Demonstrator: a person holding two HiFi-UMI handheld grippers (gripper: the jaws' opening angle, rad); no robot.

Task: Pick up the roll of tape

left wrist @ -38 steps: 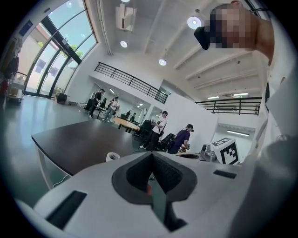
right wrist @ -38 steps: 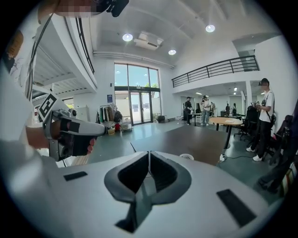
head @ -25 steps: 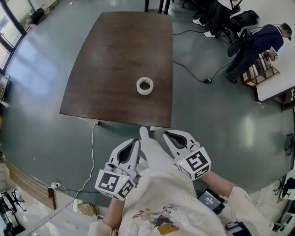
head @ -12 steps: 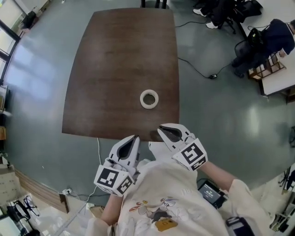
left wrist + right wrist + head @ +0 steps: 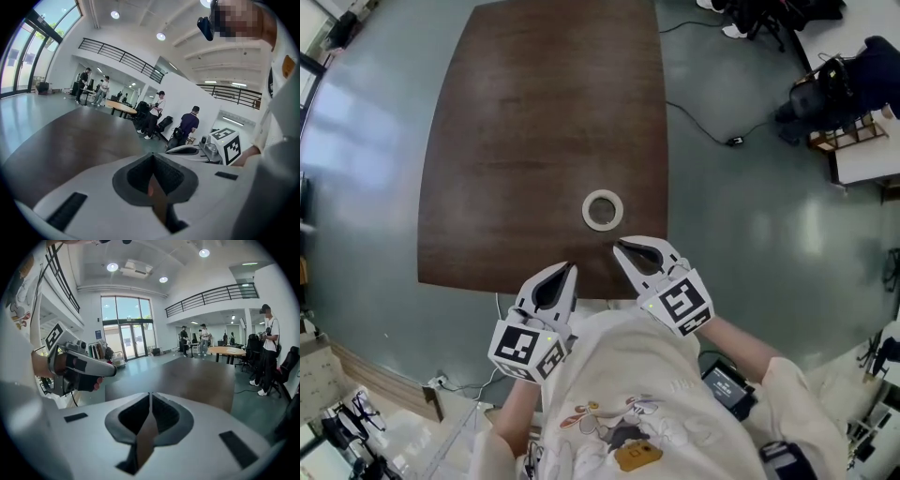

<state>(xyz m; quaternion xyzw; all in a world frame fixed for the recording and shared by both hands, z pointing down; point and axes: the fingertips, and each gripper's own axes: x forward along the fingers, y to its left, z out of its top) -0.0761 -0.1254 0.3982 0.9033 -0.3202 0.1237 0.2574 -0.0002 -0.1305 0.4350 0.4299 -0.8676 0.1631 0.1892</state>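
Note:
A white roll of tape (image 5: 603, 210) lies flat on the dark brown table (image 5: 534, 131), near its front right corner. My right gripper (image 5: 617, 246) is shut and empty, its tip over the table's front edge just below and right of the roll, not touching it. The left gripper (image 5: 570, 267) is also shut with nothing in it, further left and lower, at the table's near edge. The roll is hidden in both gripper views. The right gripper (image 5: 150, 394) sees the tabletop ahead, and the left gripper (image 5: 151, 157) sees the tabletop and the other gripper (image 5: 225, 147).
A black cable (image 5: 703, 122) runs over the grey floor right of the table. A white cable (image 5: 492, 375) hangs below the front edge. People and chairs (image 5: 834, 84) are at the far right. More tables and people (image 5: 225, 350) stand in the hall behind.
Both grippers have moved forward to the table's front edge and nearer the roll. The table and roll sit lower and closer in the head view. Both jaws stayed shut.

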